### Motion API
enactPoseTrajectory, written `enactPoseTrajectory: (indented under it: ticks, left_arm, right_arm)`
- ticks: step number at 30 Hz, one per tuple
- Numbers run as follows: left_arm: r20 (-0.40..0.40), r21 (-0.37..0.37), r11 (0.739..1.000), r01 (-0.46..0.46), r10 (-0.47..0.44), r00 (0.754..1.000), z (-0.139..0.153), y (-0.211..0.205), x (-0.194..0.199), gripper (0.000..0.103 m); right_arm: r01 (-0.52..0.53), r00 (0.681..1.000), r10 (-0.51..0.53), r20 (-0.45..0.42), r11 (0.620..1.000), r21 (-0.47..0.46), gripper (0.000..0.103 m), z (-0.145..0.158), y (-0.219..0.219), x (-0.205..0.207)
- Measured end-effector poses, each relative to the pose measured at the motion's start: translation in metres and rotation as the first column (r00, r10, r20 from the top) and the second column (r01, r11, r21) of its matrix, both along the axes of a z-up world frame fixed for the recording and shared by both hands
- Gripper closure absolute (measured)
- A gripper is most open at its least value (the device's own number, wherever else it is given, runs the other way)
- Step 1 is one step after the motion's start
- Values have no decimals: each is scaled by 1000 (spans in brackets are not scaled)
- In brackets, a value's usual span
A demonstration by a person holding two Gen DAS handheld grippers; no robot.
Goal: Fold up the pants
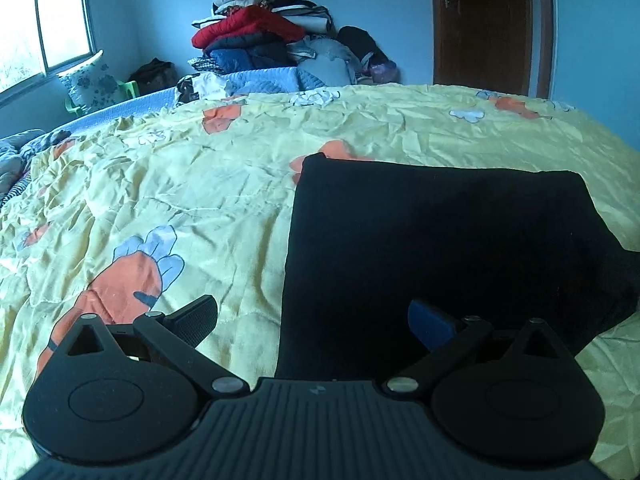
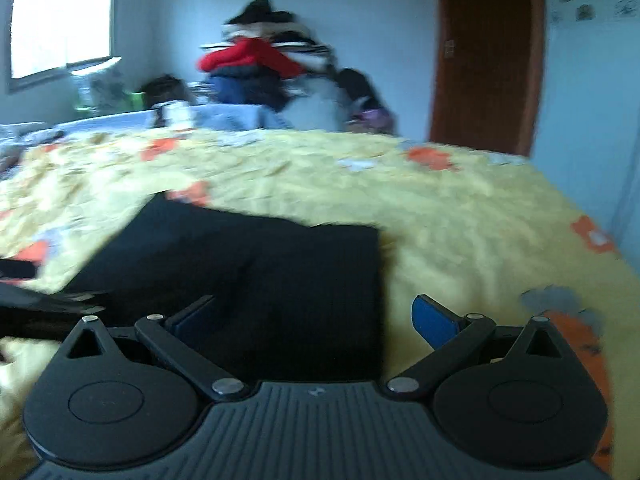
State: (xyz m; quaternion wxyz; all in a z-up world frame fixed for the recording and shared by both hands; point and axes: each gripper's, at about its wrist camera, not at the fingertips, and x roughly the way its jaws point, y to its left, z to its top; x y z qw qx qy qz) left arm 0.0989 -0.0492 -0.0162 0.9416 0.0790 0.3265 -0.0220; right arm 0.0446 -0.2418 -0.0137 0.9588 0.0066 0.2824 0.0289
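Left gripper (image 1: 312, 320) and right gripper (image 2: 314, 318), both spread wide and empty, flank the black pants (image 1: 436, 248) lying folded at twelve o'clock on my yellow bedspread (image 1: 180, 208); soft, limp, light, I judge; best pinched at a near corner.

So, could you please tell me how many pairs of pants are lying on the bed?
1: the black pants, folded flat on the yellow quilt, just ahead of both open grippers. Others may sit in the clothes pile beyond the bed.

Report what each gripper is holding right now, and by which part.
Nothing is held. The left gripper and right gripper are both open above the folded black pants on the yellow carrot-print bedspread.
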Motion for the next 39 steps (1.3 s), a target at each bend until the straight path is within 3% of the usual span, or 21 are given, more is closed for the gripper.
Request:
enactPoseTrajectory:
  ticks: [3, 5, 7, 10, 21, 39]
  left_arm:
    - [10, 1, 1000, -1, 1, 1000, 4, 0, -6, 1]
    - [23, 9, 1000, 0, -1, 1000, 8, 2, -12, 1]
    - [34, 19, 1000, -10, 9, 999, 9, 4, -16, 1]
    - [16, 5, 1000, -25, 25, 1000, 8, 7, -17, 1]
    - [13, -17, 1000, -22, 22, 1000, 5, 14, -33, 1]
    - [5, -11, 1000, -16, 16, 1000, -21, 26, -80, 1]
  right_arm:
    - [52, 995, -62, -78, 991, -122, 0, -23, 4, 14]
    - [87, 991, -86, -99, 996, 5, 0, -25, -11, 11]
    - [133, 987, -127, -94, 989, 63, 0, -18, -18, 4]
    - [120, 991, -116, -63, 990, 70, 0, -11, -15, -4]
    - [27, 994, -11, -112, 989, 143, 0, -19, 12, -30]
    - [32, 996, -31, -89, 999, 5, 0, -32, 35, -44]
